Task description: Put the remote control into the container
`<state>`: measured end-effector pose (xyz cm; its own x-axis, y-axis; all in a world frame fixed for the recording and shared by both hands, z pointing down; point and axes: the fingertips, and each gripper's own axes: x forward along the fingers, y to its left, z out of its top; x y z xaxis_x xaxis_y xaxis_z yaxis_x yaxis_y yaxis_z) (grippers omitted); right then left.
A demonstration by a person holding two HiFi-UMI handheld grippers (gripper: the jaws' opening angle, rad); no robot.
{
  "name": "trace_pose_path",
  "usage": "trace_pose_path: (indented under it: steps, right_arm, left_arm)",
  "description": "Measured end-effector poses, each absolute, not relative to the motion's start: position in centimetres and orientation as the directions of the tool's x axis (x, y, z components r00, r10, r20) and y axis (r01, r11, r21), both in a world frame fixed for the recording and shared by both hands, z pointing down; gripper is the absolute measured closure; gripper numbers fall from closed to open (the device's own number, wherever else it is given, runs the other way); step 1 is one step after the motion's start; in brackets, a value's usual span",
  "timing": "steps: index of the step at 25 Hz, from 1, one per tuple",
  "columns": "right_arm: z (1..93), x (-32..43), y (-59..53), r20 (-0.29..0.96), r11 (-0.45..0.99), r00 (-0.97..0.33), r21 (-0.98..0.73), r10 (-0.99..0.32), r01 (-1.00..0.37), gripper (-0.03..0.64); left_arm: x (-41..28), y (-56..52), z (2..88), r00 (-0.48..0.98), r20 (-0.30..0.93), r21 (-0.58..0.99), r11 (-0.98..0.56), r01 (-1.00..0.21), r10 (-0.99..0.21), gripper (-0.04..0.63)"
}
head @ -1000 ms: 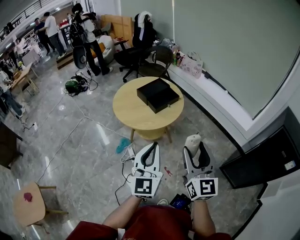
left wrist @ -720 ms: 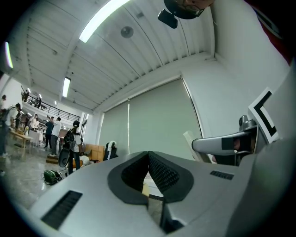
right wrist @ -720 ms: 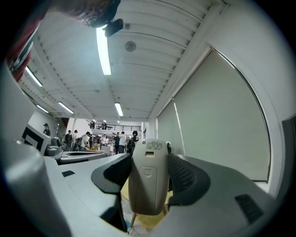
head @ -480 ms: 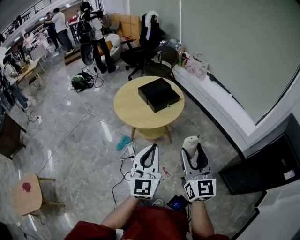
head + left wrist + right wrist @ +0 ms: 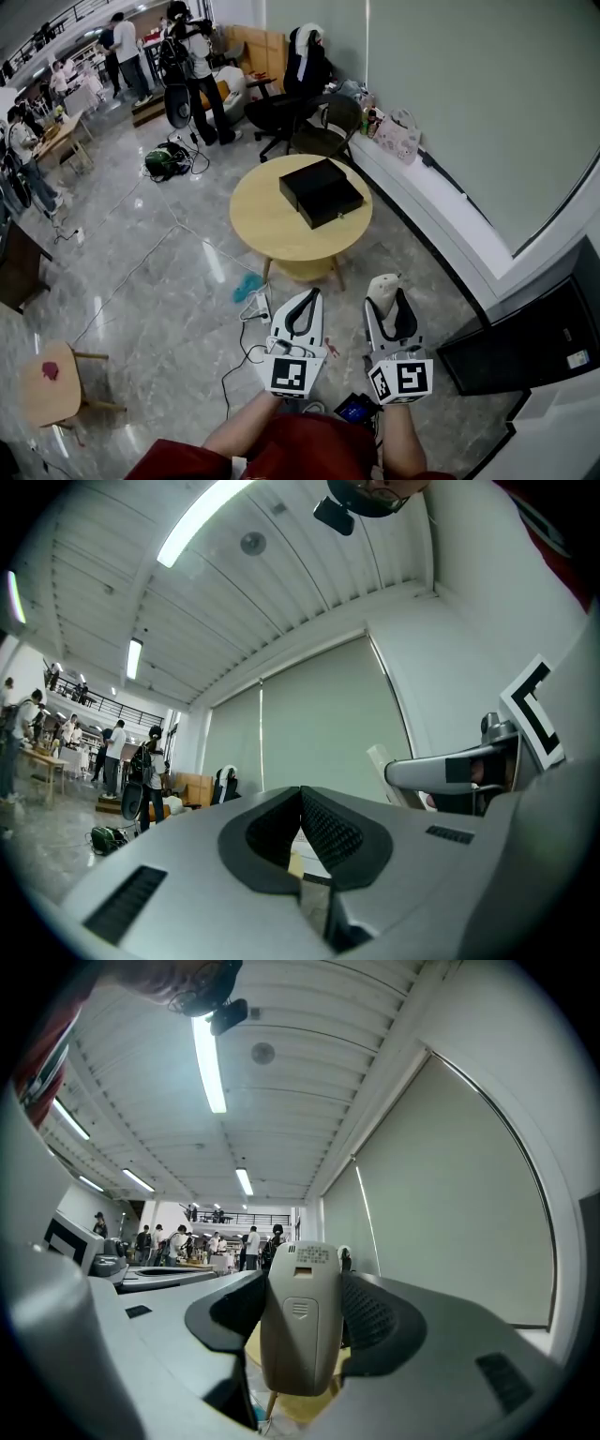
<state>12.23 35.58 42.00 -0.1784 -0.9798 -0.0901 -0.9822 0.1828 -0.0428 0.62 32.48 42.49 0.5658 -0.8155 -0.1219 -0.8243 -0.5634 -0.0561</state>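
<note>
Pale wood round worktop (image 5: 272, 230) carries the black container (image 5: 320, 191), well ahead of both forearms, which reach forward side by side above the floor. The left gripper (image 5: 307, 302) is closed on nothing. The right gripper (image 5: 393, 302) clamps the cream remote control (image 5: 382, 284). The pose barely differs from a second ago.

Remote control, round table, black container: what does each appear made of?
Remote control: likely plastic, pale grey, matte; a moulded battery-cover seam shows.
Round table: seemingly light wood or laminate, with a smooth tan top.
Container: black, matte; material unclear from here.
</note>
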Motion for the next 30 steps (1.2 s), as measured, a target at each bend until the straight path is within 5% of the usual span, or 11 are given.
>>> trace_pose_path:
  steps: [9, 16, 30]
  right_arm:
    - [42.0, 10.8, 31.0, -0.088, 0.204, -0.202, -0.013, -0.975, -0.979, 0.347]
    - [41.7, 9.1, 26.6, -0.076, 0.211, -0.209, -0.013, -0.975, -0.977, 0.347]
    - [41.9, 4.8, 16.4, -0.049, 0.181, -0.180, -0.004, -0.982, -0.984, 0.347]
  left_arm:
    - [-0.5, 28.0, 41.7, 0.541, -0.210, -0.021, -0.549, -0.835, -0.815, 0.580]
    - [-2.2, 23.9, 42.5, 0.557, -0.121, -0.043, -0.556, -0.830, -0.822, 0.580]
    - [-5.8, 13.4, 42.1, 0.565, -0.204, -0.002, -0.576, -0.817, -0.800, 0.580]
